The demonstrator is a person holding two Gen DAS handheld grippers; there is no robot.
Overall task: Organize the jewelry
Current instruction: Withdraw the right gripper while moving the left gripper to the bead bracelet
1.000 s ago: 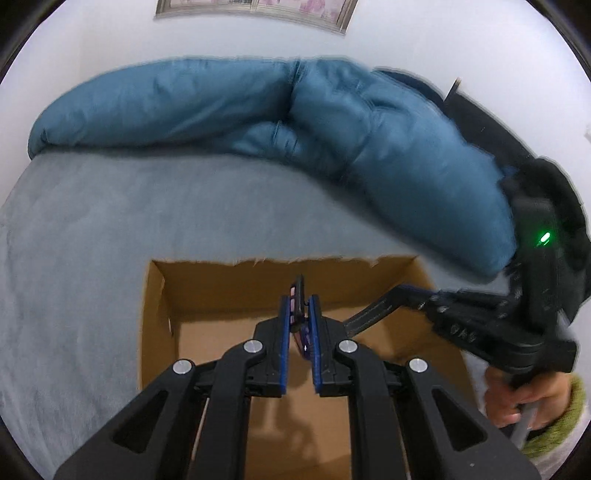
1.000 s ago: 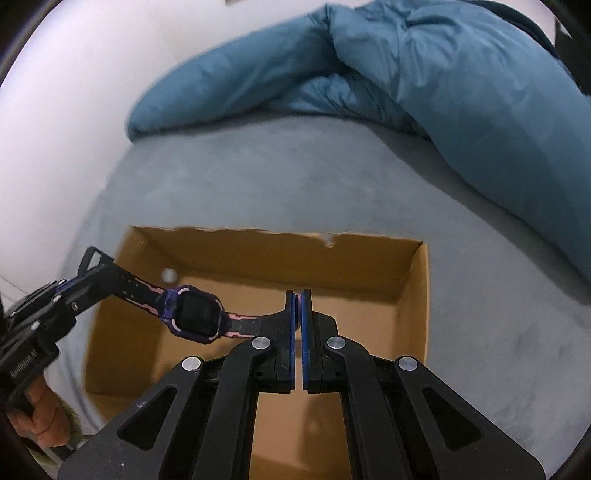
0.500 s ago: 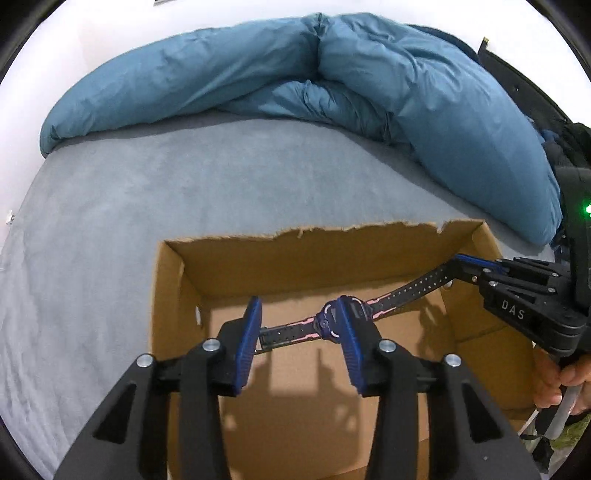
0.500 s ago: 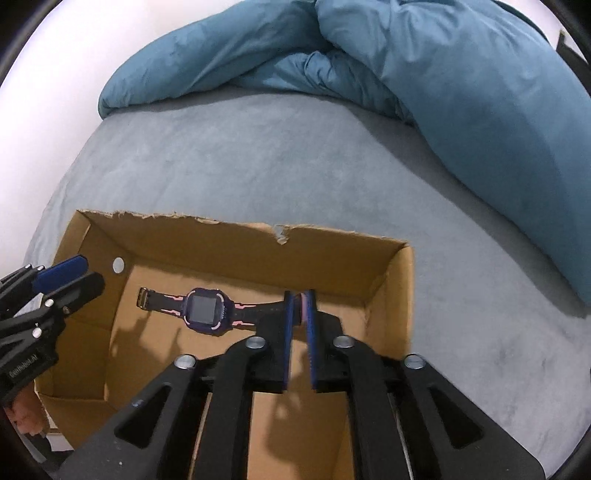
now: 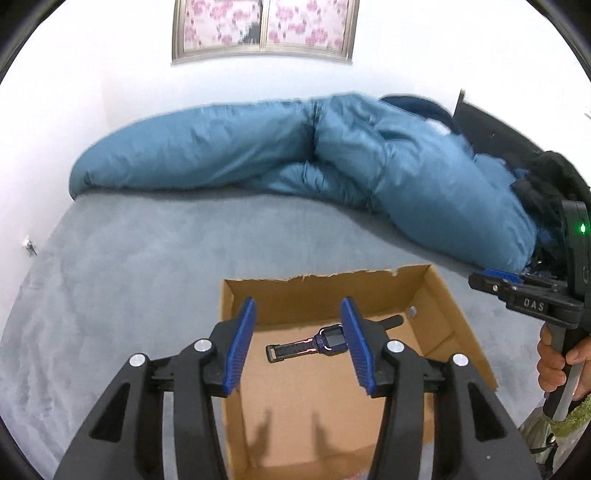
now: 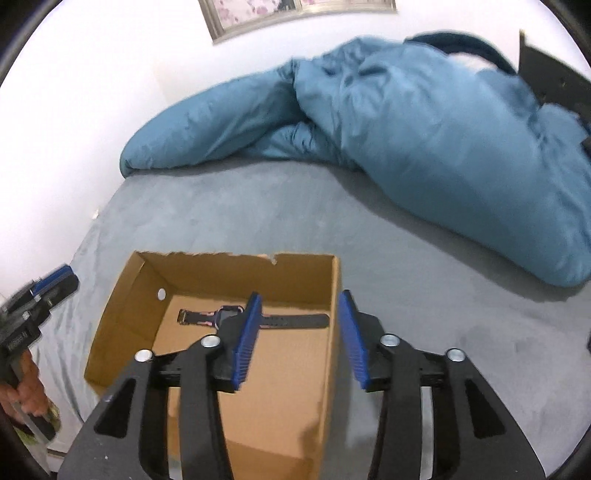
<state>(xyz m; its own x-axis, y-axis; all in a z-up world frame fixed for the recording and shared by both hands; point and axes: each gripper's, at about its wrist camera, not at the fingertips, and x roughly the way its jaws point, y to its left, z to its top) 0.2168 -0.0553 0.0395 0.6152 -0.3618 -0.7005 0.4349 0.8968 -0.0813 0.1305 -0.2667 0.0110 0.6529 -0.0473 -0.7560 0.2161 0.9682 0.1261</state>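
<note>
A purple and pink smartwatch (image 5: 314,341) with a black strap lies flat on the floor of an open cardboard box (image 5: 447,306) on the bed. It also shows in the right wrist view (image 6: 229,314) inside the box (image 6: 122,317). My left gripper (image 5: 297,341) is open and empty, raised above the box's near left part. My right gripper (image 6: 301,334) is open and empty, above the box's right wall. Each gripper shows at the edge of the other's view: the right (image 5: 532,301) and the left (image 6: 40,295).
The box sits on a grey bed sheet (image 5: 129,266). A rumpled blue duvet (image 5: 332,155) lies along the far side and right (image 6: 443,140). A framed floral picture (image 5: 262,29) hangs on the white wall. Dark items (image 5: 543,177) sit at the far right.
Both grippers let go of the watch, which now lies in the box. The right gripper opened, and both pulled back and up away from the box.
</note>
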